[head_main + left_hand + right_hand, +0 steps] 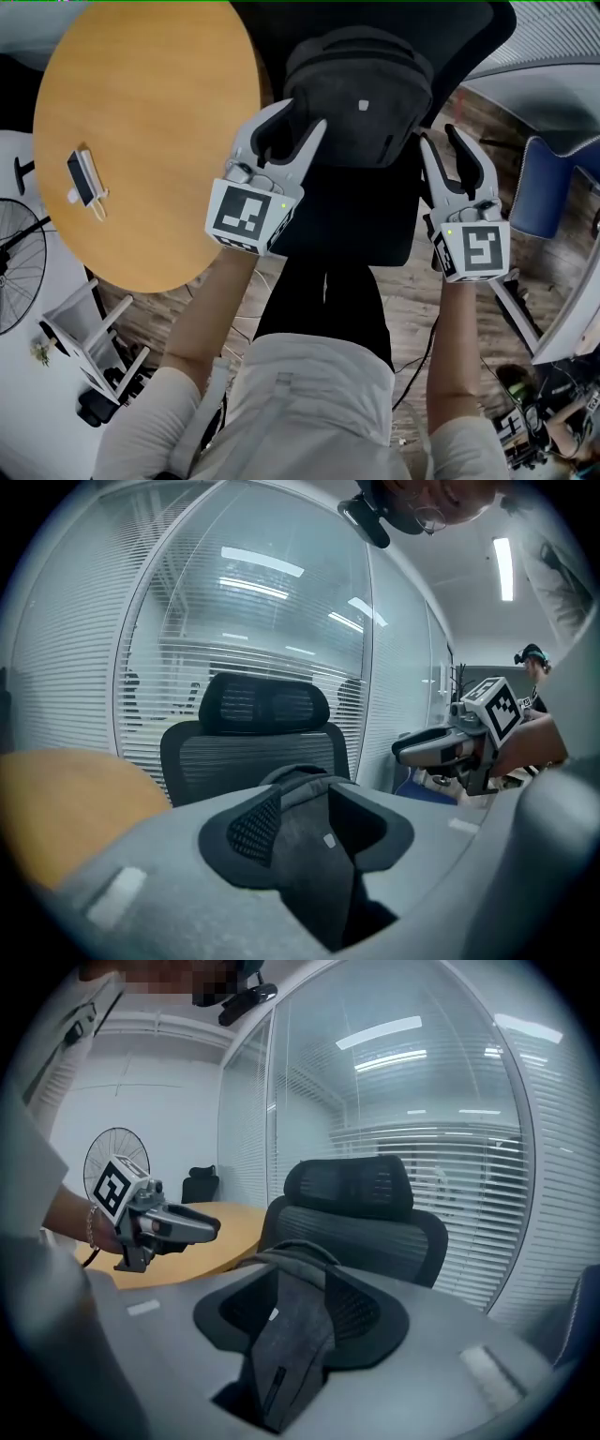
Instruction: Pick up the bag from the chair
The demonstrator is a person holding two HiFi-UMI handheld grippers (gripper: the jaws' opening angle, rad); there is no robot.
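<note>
both with fingers (270, 127) apart, left gripper (302, 114), right gripper (439, 134) flanking bag (361, 103) on chair (356, 216), seemingly untouched

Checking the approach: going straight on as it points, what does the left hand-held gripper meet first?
Probably the dark grey fabric backpack on the black mesh chair, seen between its open jaws; depth is unclear.

Left tongs (300, 114), right tongs (441, 136): grey, black-white marker cubes (246, 214); white shirt (319, 403).

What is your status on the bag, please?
Left gripper open, right gripper open, both empty. Bag on chair, not yet gripped. Table off to the left, not in the way.
</note>
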